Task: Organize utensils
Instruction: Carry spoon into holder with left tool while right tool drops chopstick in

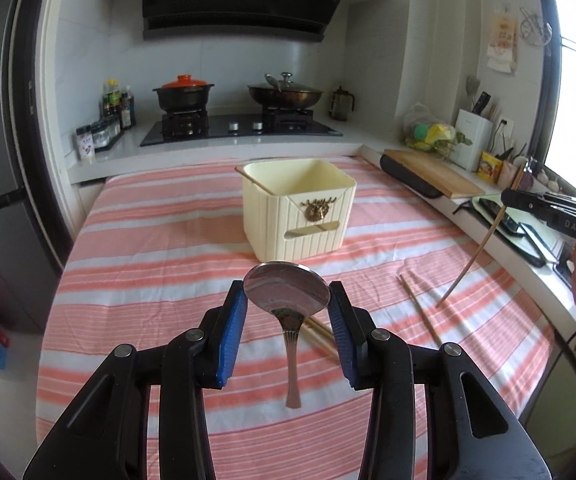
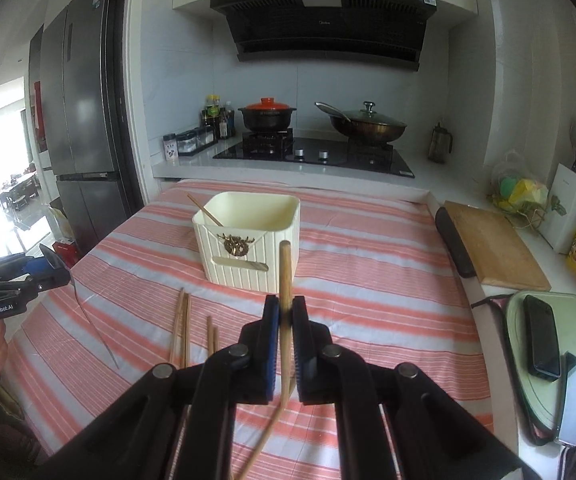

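My left gripper (image 1: 286,294) is shut on a metal spoon (image 1: 286,286), its blue pads pressing the bowl's two sides while the handle hangs down above the striped cloth. The right gripper (image 2: 285,312) is shut on a wooden chopstick (image 2: 285,272) that sticks up past the pads and trails below them. Ahead of both stands a cream utensil box (image 1: 300,208) (image 2: 247,248) with one chopstick (image 2: 205,210) leaning in its left corner. Loose chopsticks (image 2: 181,324) (image 1: 420,308) lie on the cloth in front of the box. From each wrist view I can see the other gripper (image 1: 544,208) (image 2: 27,276) at the frame's edge.
The table carries a pink and white striped cloth (image 1: 147,240). A counter with a hob (image 1: 243,126), a black pot and a wok runs behind it. To the right are a wooden cutting board (image 2: 496,246), a phone (image 2: 542,336) on a glass plate and a knife block. A fridge (image 2: 83,120) stands on the left.
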The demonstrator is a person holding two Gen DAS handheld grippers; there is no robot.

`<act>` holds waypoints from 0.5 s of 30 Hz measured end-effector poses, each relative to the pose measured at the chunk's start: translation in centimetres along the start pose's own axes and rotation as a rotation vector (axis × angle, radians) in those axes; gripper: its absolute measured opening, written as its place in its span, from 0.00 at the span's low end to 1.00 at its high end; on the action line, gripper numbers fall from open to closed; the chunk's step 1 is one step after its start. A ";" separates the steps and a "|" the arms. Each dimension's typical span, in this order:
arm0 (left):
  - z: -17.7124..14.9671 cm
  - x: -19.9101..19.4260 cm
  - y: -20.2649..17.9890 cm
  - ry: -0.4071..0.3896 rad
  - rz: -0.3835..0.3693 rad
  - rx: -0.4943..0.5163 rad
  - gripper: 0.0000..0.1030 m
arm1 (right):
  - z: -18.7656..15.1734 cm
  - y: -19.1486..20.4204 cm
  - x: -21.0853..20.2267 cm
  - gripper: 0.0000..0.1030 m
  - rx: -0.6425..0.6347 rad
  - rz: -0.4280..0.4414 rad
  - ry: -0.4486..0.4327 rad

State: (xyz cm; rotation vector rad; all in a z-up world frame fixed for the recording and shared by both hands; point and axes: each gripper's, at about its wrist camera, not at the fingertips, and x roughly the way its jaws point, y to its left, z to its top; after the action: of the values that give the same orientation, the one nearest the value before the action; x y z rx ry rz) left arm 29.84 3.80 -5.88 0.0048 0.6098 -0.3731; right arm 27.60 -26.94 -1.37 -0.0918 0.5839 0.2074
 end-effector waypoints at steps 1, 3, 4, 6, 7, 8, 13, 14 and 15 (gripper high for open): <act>0.2 -0.1 0.1 -0.003 -0.005 -0.007 0.40 | 0.3 0.1 -0.3 0.06 0.001 -0.005 -0.016; 0.6 -0.3 0.3 -0.005 -0.016 -0.023 0.40 | 0.7 0.1 -0.6 0.06 0.008 -0.003 -0.033; 0.7 -0.4 0.3 -0.007 -0.021 -0.029 0.40 | 1.0 0.1 -0.7 0.06 0.013 -0.003 -0.039; 1.2 -0.6 0.4 -0.010 -0.031 -0.036 0.40 | 1.5 0.2 -0.7 0.06 0.019 0.006 -0.041; 1.5 -0.6 0.4 -0.011 -0.036 -0.038 0.40 | 1.7 0.1 -0.6 0.06 0.024 0.011 -0.039; 1.9 -0.6 0.5 -0.012 -0.041 -0.041 0.40 | 2.0 0.1 -0.4 0.06 0.029 0.019 -0.035; 3.7 -0.1 0.9 -0.015 -0.057 -0.058 0.40 | 3.0 0.2 0.9 0.06 0.043 0.047 -0.009; 4.1 0.0 1.0 -0.017 -0.061 -0.062 0.40 | 3.2 0.2 1.1 0.06 0.046 0.050 -0.010; 4.5 0.0 1.1 -0.019 -0.067 -0.064 0.40 | 3.4 0.1 1.3 0.06 0.051 0.054 -0.011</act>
State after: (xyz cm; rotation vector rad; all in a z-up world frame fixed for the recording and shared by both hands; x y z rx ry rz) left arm 32.75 4.28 -2.32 -0.0810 0.6039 -0.4178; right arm 30.43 -26.11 0.78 -0.0258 0.5812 0.2456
